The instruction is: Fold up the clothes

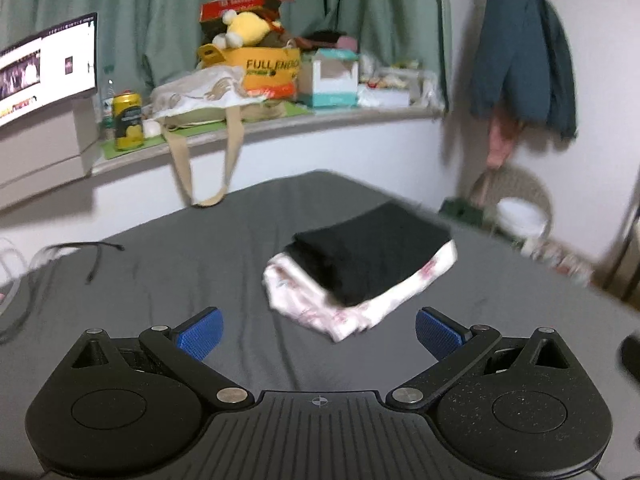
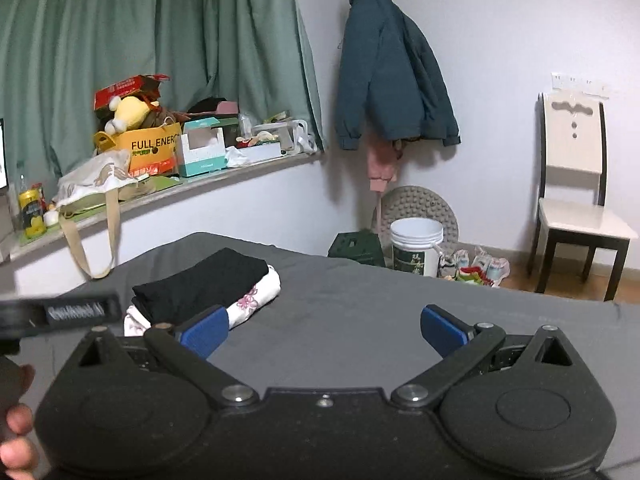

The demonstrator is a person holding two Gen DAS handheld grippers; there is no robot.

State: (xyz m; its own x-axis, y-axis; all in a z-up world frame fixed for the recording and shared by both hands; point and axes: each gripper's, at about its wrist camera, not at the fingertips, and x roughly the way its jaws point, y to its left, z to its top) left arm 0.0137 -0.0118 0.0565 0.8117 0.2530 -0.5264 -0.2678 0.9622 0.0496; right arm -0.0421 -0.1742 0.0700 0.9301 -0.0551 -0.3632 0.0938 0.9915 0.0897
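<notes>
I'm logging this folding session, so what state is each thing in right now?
Left gripper: open, empty.
Right gripper: open, empty.
Black folded garment: folded, stacked on the floral one.
White floral folded garment: folded, lying on the grey bed sheet.
Teal hooded jacket: hanging on the wall.
Curved monitor: switched on.

We saw green curtains (image 2: 160, 40) above a cluttered sill (image 2: 248, 170), a white wall (image 2: 500, 40), a chair (image 2: 576, 184), and what looked like wooden flooring (image 2: 520, 270).
</notes>
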